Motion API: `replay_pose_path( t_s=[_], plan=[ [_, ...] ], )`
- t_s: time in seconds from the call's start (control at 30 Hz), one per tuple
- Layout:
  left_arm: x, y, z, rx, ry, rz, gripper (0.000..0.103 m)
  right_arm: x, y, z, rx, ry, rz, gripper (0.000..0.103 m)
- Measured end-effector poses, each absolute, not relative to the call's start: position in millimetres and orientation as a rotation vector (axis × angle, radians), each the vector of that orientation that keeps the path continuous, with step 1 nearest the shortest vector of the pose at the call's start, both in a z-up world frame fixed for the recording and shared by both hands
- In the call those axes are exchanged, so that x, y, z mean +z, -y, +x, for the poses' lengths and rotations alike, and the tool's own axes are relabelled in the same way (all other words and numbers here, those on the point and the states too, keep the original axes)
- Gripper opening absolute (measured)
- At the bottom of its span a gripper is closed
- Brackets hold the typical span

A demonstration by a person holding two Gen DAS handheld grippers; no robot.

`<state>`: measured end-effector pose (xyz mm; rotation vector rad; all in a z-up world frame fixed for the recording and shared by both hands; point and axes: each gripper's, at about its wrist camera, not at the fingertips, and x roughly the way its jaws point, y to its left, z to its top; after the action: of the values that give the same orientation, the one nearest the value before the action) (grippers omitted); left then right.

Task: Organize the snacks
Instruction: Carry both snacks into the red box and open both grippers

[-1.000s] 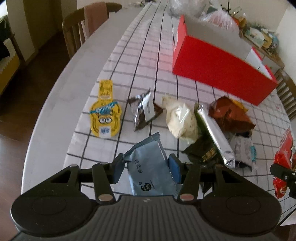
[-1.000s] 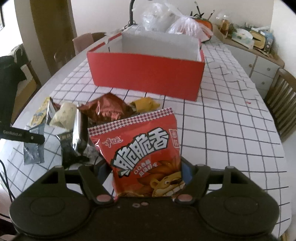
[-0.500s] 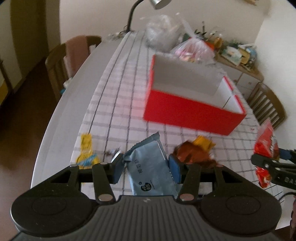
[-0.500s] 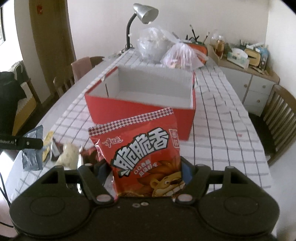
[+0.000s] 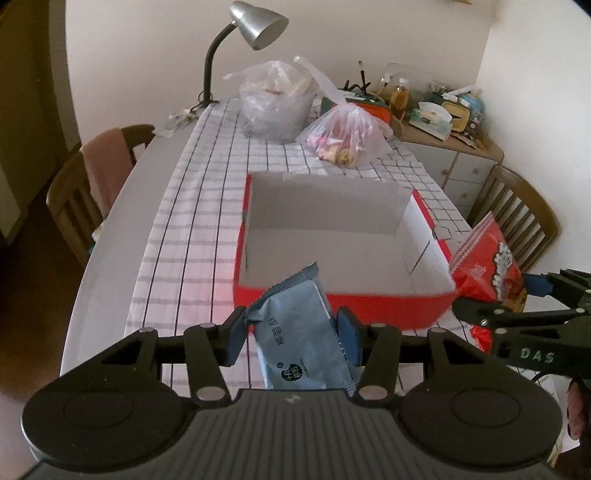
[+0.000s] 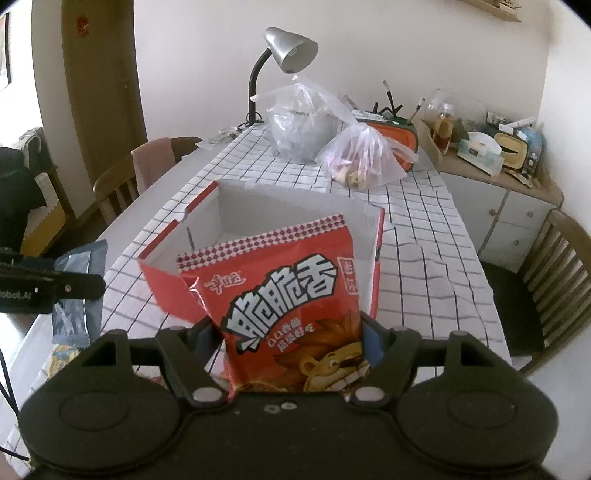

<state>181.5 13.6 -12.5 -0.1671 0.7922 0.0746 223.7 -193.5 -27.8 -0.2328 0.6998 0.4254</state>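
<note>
Across the left wrist view runs a long table (image 5: 110, 236) under a white cloth with a dark grid (image 5: 207, 206), and on it sits an open red box (image 5: 332, 302) with pale, bare inner walls. Beyond the box stand two knotted plastic bags (image 5: 343, 136) and a grey desk lamp (image 5: 255, 22), with a wooden chair (image 5: 74, 192) draped in pink cloth at the left edge and a cluttered sideboard (image 5: 443, 122) against the far wall. The left gripper (image 5: 291, 334) has its blue pads pressed on a blue snack packet (image 5: 299, 332), held up just before the box's near wall. At the right, the right gripper (image 5: 495, 295) clamps a red snack bag (image 5: 484, 262) beside the box's corner; its body is cut off by the frame. From the right wrist view, the red snack bag (image 6: 291, 314) stands upright between that gripper's (image 6: 288, 336) pads and hides much of the box (image 6: 166, 284) behind it. The left gripper (image 6: 74, 286) reaches in from the left edge, mostly out of frame, with the blue packet (image 6: 77, 288) showing above and below its finger. Small wrappers below it are too hidden to identify.
</note>
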Motion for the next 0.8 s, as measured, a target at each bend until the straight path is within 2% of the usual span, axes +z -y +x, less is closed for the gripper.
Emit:
replay_pose_path(
  t_s=[0.37, 0.8],
  plan=[
    [-5, -6, 269, 0.078, -0.815, -0.076, 0.052, -32, 182, 296, 0.413, -0.726, -0.283, 0.074],
    [-48, -6, 345, 0.105, -0.940, -0.034, 0.052, -72, 158, 361, 0.433, -0.841, -0.376, 0.074]
  ],
)
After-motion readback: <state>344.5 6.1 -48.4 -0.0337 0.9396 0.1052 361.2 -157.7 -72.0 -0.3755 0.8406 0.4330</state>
